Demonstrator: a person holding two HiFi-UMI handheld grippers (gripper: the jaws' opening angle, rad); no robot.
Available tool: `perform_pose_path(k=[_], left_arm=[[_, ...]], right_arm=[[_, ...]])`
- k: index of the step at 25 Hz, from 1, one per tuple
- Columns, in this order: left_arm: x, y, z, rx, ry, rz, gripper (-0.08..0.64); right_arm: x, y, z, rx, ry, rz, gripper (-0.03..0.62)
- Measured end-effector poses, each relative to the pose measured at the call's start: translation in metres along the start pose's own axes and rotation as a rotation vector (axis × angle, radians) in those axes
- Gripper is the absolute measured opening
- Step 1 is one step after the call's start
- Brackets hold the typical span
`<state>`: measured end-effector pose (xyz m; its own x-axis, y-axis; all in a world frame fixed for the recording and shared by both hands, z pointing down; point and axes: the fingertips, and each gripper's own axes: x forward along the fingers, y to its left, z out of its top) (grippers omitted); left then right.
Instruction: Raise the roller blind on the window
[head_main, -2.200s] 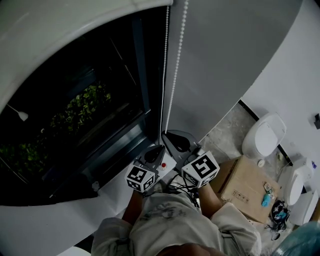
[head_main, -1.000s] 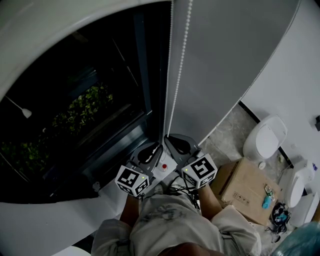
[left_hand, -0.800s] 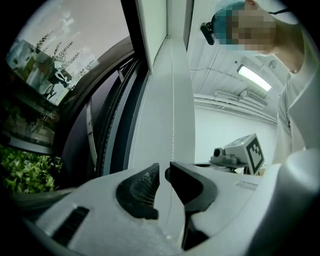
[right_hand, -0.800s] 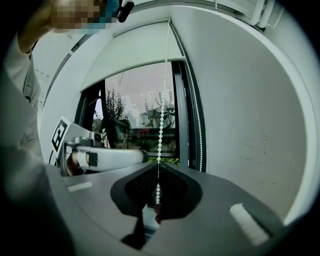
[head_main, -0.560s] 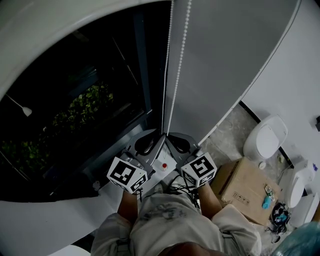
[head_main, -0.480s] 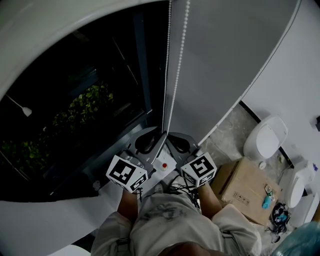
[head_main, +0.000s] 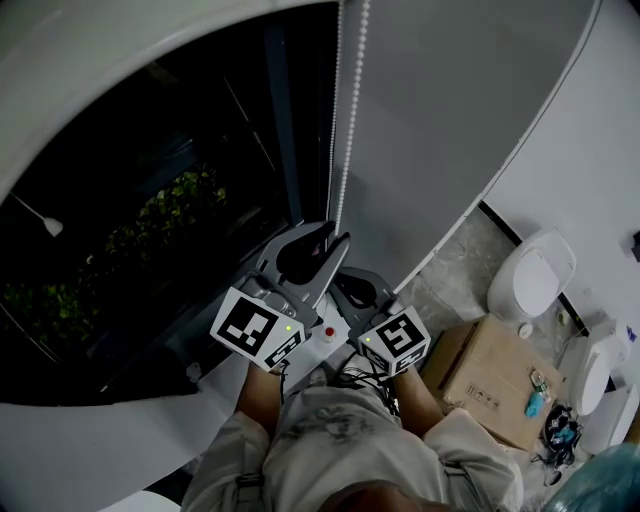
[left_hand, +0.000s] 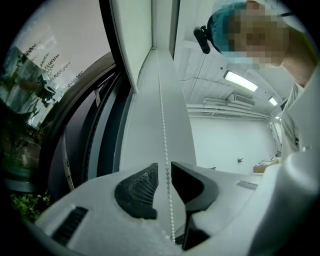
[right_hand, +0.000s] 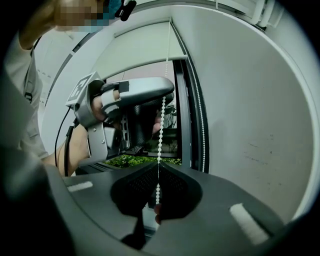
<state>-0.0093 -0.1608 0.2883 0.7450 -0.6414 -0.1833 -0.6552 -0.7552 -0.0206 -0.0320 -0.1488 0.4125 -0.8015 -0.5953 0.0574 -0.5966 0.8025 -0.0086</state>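
Blind (right_hand: 142, 47) covers only the top of the window (right_hand: 172, 125), the rest uncovered. Left gripper (head_main: 336, 236) sits above the right gripper (right_hand: 158, 176), its jaws just been opening and now apart, with the bead chain (head_main: 349, 130) running free between them; the right is clamped on what looks like the same strand. Likely best: left closes with beads centred in its pads (left_hand: 140, 187) before right lets go, then pulls straight along the chain.

The white beaded pull chain (left_hand: 162, 125) hangs straight. One strand passes untouched through the gap of the left claw (left_hand: 164, 167), whose jaws have just been opening, and is pinched lower down in the closed right claw (right_hand: 157, 170). Above both claws, the pale grey fabric roller blind (right_hand: 142, 45) covers only the top of the dark-framed window (head_main: 180, 220).
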Motion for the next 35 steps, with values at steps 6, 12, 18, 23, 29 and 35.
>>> perform_pose_path(k=[6, 12, 18, 23, 29, 35], left_arm=[[0.003, -0.003, 0.011, 0.007, -0.025, 0.004, 0.030], [-0.001, -0.005, 0.011, 0.026, -0.028, 0.028, 0.021], [-0.001, -0.003, 0.004, 0.029, -0.012, 0.031, 0.021], [-0.003, -0.002, -0.013, 0.003, 0.018, 0.033, 0.020], [-0.008, -0.001, -0.033, -0.029, 0.042, 0.042, 0.020], [-0.011, -0.001, -0.051, -0.050, 0.068, 0.047, 0.021]], right_arm=[[0.000, 0.000, 0.002, -0.008, -0.004, 0.001, 0.011], [-0.001, 0.002, 0.003, -0.005, -0.005, 0.004, 0.011], [0.001, -0.001, -0.005, -0.023, 0.001, 0.006, 0.011], [0.004, -0.001, -0.019, -0.014, 0.030, 0.000, 0.011], [0.006, 0.000, -0.040, 0.002, 0.064, 0.011, 0.011], [0.007, 0.001, -0.058, 0.019, 0.097, 0.013, 0.011]])
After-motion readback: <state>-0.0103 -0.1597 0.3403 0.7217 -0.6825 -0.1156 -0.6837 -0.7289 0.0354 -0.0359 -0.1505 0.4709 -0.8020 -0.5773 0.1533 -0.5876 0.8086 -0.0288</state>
